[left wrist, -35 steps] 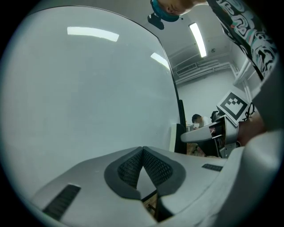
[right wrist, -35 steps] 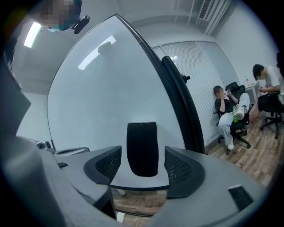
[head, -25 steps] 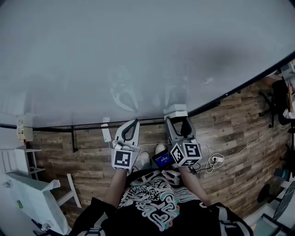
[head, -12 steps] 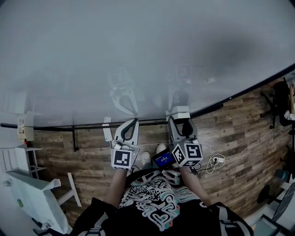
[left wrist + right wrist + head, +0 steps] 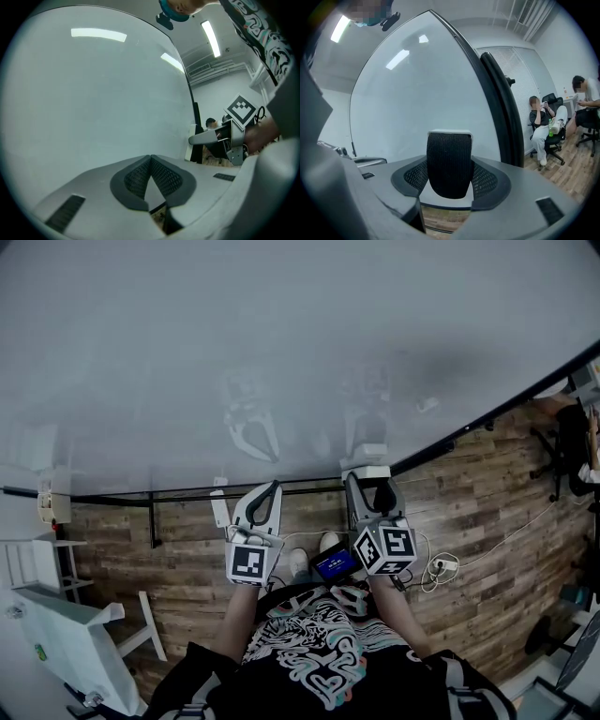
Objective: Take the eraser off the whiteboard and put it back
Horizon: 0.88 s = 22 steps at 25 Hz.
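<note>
Whiteboard (image 5: 281, 334) fills most of the head view, w/ black frame (image 5: 450, 439) along its bottom edge. L gripper (image 5: 150, 161) is clenched, pads tip to tip, nothing btwn, pointing at the board. R gripper (image 5: 368, 488) is beside it, pads pressed on both sides of the eraser (image 5: 449, 161), which is at the board's bottom edge.

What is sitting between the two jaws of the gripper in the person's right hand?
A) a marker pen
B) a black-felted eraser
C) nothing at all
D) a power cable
B: the right gripper view shows the eraser, black felt on a white back, between the pads of the right gripper.
</note>
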Tool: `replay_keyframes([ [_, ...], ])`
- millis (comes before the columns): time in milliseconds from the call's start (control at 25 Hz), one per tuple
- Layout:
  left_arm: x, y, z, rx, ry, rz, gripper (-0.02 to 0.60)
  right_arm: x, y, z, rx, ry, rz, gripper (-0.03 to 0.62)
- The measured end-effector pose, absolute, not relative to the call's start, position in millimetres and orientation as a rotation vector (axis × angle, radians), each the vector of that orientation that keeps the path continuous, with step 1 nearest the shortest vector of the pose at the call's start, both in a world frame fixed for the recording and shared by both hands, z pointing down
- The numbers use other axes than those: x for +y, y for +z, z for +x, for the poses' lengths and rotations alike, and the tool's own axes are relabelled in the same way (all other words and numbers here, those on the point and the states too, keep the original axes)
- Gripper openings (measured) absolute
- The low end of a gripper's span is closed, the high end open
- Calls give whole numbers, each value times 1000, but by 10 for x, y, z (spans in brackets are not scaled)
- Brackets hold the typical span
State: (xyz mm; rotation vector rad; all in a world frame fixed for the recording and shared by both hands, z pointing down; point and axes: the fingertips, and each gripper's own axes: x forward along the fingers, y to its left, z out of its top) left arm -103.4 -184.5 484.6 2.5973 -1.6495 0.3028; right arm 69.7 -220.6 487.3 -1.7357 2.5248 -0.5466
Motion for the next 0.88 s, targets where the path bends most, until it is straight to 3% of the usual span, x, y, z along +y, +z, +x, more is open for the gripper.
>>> replay_keyframes([
  [880,-1408,4703,-880,-1612,248,2667,26,-1496,4848,963,2453,-563,-1806,249],
])
